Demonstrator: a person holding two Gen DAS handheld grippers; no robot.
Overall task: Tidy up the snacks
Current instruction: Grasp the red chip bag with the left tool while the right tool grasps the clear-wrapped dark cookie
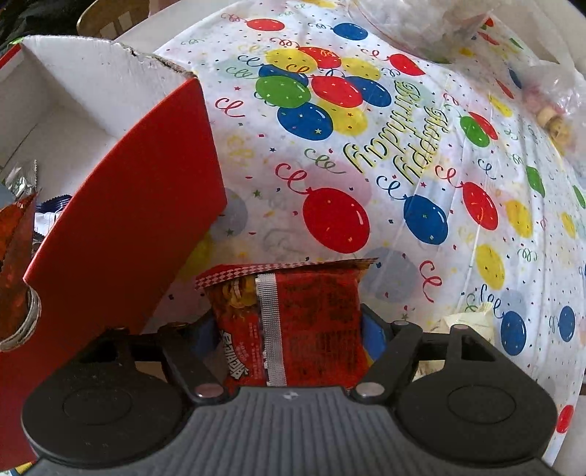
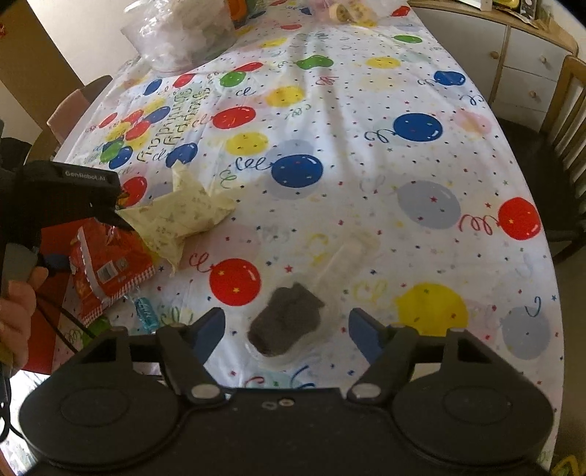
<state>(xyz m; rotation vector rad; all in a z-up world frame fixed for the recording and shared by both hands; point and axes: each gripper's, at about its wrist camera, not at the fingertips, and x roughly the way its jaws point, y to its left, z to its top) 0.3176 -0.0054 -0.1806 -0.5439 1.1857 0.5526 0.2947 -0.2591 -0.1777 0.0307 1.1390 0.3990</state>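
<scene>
My left gripper [image 1: 287, 329] is shut on a red snack packet [image 1: 293, 322] with Korean lettering and holds it above the table, just right of a red cardboard box [image 1: 121, 234] with a white inside. The box holds several wrapped snacks [image 1: 22, 219]. In the right wrist view the same packet [image 2: 106, 267] hangs from the left gripper's body [image 2: 66, 194] at the left. My right gripper [image 2: 287, 329] is open above a dark brown snack in a clear wrapper [image 2: 289, 329] that lies between its fingers. A pale yellow packet [image 2: 183, 216] lies on the table.
A balloon-print birthday tablecloth [image 2: 366, 164] covers the table. A clear bag of white pieces [image 2: 183, 33] sits at the far end. A small blue wrapped candy [image 2: 146, 309] lies near the red packet. Wooden chairs [image 2: 564, 146] and a cabinet stand at the right.
</scene>
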